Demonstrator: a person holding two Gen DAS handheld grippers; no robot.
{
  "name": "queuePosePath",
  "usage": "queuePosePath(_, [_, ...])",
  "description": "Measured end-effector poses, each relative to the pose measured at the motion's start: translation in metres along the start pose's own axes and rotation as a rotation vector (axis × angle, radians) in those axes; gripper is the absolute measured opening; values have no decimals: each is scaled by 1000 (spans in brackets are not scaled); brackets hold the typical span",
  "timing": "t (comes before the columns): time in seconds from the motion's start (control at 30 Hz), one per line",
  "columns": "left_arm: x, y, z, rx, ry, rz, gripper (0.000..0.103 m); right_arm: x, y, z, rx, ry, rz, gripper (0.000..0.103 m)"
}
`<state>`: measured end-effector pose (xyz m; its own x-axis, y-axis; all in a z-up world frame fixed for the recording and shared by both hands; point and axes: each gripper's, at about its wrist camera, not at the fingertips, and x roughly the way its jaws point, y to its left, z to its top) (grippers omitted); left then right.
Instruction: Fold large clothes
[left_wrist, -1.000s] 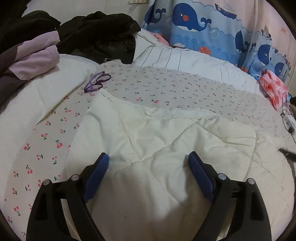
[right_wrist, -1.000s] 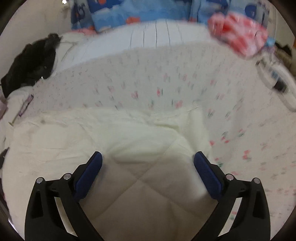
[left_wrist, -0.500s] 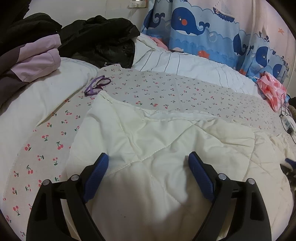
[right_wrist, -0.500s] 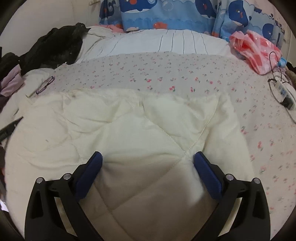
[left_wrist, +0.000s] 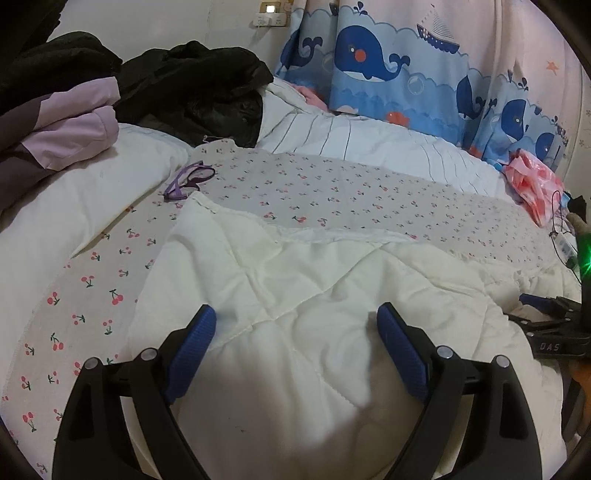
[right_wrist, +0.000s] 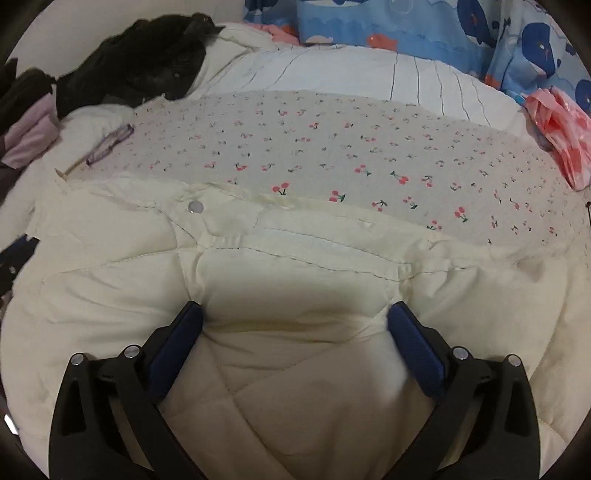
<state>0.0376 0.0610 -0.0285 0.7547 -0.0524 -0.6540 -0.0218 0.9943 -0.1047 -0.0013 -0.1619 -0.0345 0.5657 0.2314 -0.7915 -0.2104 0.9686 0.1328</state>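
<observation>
Your cream quilted coat (right_wrist: 295, 266) lies across the bed (right_wrist: 332, 147), long axis side to side. Both jaws gape empty: right hand-held gripper (right_wrist: 294, 325) over its far edge, left hand-held gripper (left_wrist: 296, 328) mid-panel.

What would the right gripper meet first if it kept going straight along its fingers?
Most likely the cream quilted jacket: the open right gripper points down at its padded panel, with nothing else between. Depth is unclear.

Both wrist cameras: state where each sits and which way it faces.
Left wrist: on the left gripper, angled down across the cream quilted coat toward the whale curtain; own open fingers show, right gripper at the edge.
Right wrist: on the right gripper, angled down onto the coat's snap edge; open fingers show.
Shared: coat, purple glasses, cherry sheet.
</observation>
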Motion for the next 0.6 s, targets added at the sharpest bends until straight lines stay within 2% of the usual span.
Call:
queuePosePath(0.5, [0, 0, 0, -1, -9, -15, 85, -5, 1, -2, 16, -14, 14, 97])
queuePosePath(0.6, [-1, 0, -1, 0, -10, -13, 85, -8, -3, -1, 33, -11, 45, 97])
